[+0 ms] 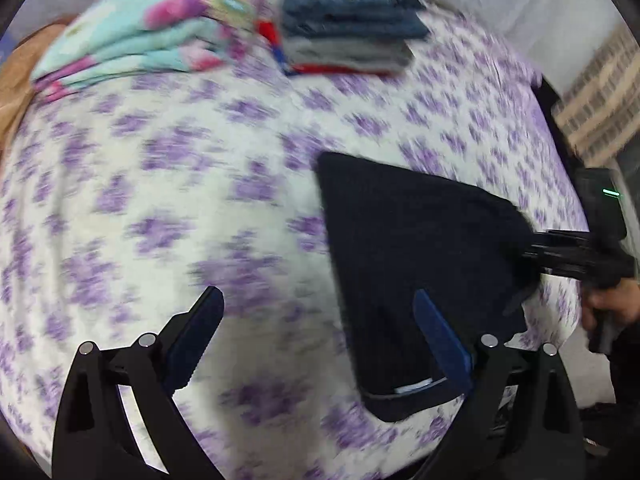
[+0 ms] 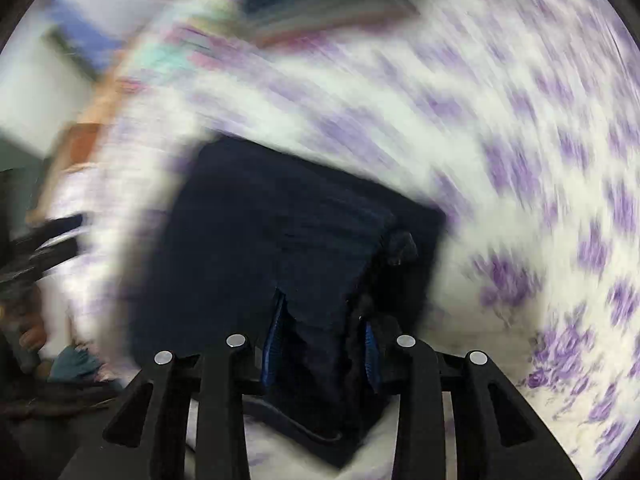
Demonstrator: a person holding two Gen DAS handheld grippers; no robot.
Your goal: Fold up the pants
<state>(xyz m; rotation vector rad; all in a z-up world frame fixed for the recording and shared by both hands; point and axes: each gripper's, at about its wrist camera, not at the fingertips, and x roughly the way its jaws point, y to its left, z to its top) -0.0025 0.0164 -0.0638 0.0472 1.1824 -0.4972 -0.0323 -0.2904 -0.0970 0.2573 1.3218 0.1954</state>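
Note:
Dark navy folded pants [image 1: 416,264] lie on the bed's purple-flowered sheet [image 1: 168,184] at the right side. My left gripper [image 1: 320,340] is open and empty above the sheet, its right finger over the pants' left edge. My right gripper [image 2: 320,344] is shut on the pants [image 2: 280,240], with a thick bunch of dark cloth between its blue pads. In the left wrist view the right gripper [image 1: 532,252] comes in from the right and holds the pants' right edge. The right wrist view is heavily blurred.
A stack of folded clothes [image 1: 352,28], jeans on top, stands at the far side of the bed. A folded flowered blanket [image 1: 148,28] lies to its left. The bed's right edge [image 1: 560,152] drops off by a dark frame.

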